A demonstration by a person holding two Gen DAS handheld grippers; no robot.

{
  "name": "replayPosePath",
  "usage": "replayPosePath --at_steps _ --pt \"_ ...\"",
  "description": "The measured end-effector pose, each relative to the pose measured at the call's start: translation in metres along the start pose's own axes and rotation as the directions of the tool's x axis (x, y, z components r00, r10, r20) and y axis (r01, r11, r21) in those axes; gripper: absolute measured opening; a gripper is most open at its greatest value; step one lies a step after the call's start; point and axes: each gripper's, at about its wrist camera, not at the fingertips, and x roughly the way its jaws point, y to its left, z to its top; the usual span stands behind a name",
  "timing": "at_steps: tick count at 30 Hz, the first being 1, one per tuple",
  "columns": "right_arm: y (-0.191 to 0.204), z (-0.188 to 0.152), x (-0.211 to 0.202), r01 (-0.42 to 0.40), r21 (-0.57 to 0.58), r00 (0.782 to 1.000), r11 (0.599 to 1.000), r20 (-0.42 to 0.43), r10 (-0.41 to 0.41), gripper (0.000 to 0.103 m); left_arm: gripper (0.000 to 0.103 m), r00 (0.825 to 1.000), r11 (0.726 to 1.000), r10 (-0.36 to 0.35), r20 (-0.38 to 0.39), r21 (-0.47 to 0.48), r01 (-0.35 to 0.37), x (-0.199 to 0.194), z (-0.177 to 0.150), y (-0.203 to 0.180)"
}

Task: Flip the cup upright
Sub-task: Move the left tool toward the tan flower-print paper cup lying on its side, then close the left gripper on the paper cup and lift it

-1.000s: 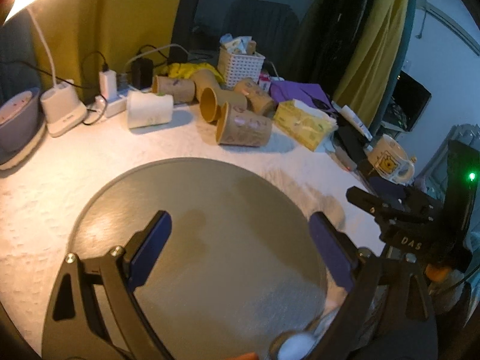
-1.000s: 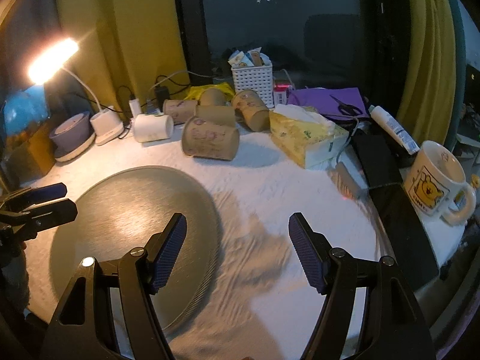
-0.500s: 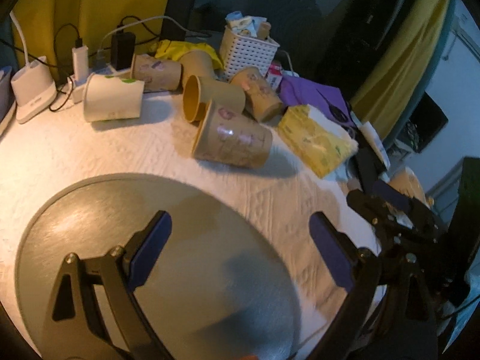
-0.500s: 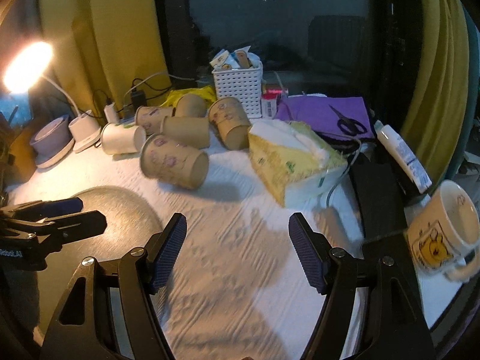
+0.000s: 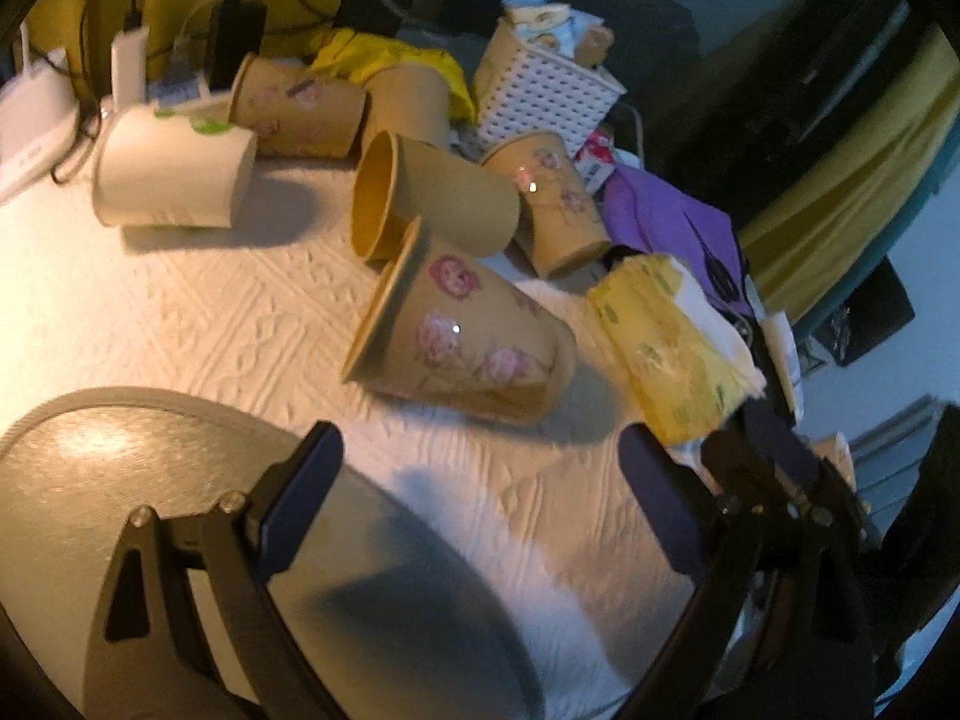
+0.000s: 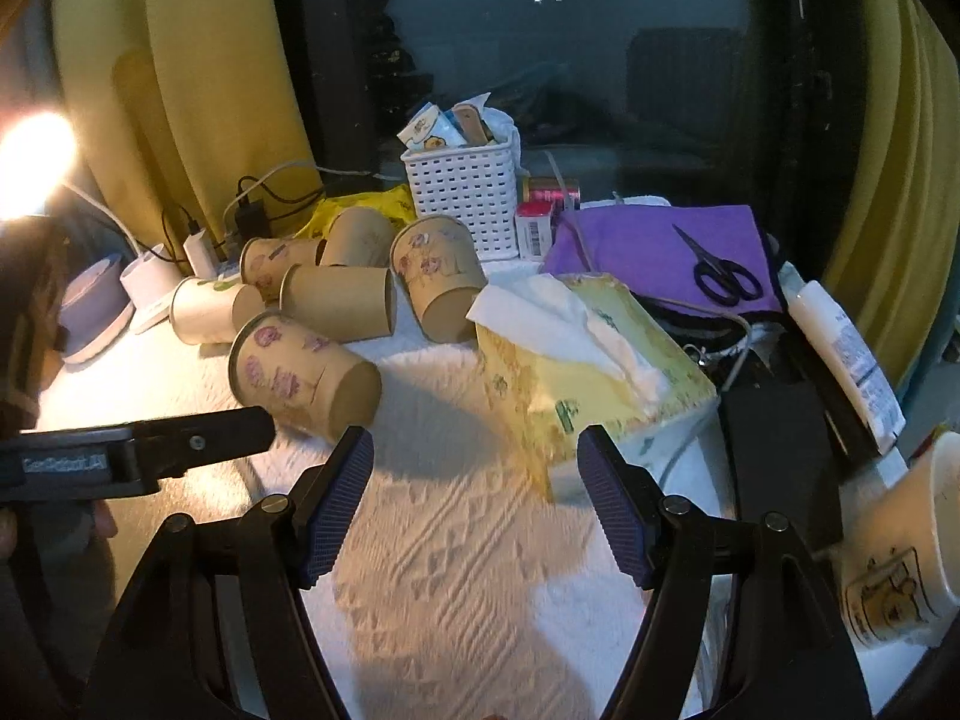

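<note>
A tan paper cup with pink roses (image 5: 474, 348) lies on its side on the white cloth, rim to the left; it also shows in the right wrist view (image 6: 300, 375). Behind it lie several more paper cups, among them a plain tan one (image 5: 429, 204) and a white one (image 5: 171, 177). My left gripper (image 5: 480, 492) is open and empty, just short of the rose cup. My right gripper (image 6: 474, 504) is open and empty, to the right of that cup and in front of the tissue box (image 6: 594, 384).
A round grey mat (image 5: 90, 480) lies under my left gripper. A white basket (image 6: 465, 198), purple cloth with scissors (image 6: 723, 273), chargers and cables (image 5: 174, 60) crowd the back. A cartoon mug (image 6: 906, 564) stands at the right edge.
Both grippers have moved forward toward the cluster of cups. The rose cup now lies much closer to both. Both stay open.
</note>
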Motion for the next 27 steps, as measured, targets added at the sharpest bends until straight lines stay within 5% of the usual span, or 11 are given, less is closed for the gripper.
replayPosePath --at_steps 11,18,22,27 --pt "-0.006 0.009 0.012 0.006 0.012 1.000 1.000 -0.006 -0.006 0.074 0.094 0.998 0.980 -0.055 -0.033 -0.195 0.047 0.032 0.038 0.024" --pt "-0.010 0.009 0.013 0.011 0.037 1.000 0.999 -0.005 -0.011 0.074 0.090 0.997 0.994 -0.026 -0.071 -0.108 0.018 0.050 0.042 0.011" --pt "-0.013 0.006 0.011 0.020 0.057 1.000 0.998 -0.006 -0.020 0.074 0.069 0.996 0.999 -0.033 -0.086 -0.038 0.030 0.054 0.039 0.001" --pt "-0.011 0.002 0.002 0.031 0.074 1.000 0.997 -0.002 -0.031 0.074 0.065 0.995 0.999 -0.032 -0.092 0.024 0.035 0.053 0.035 -0.008"
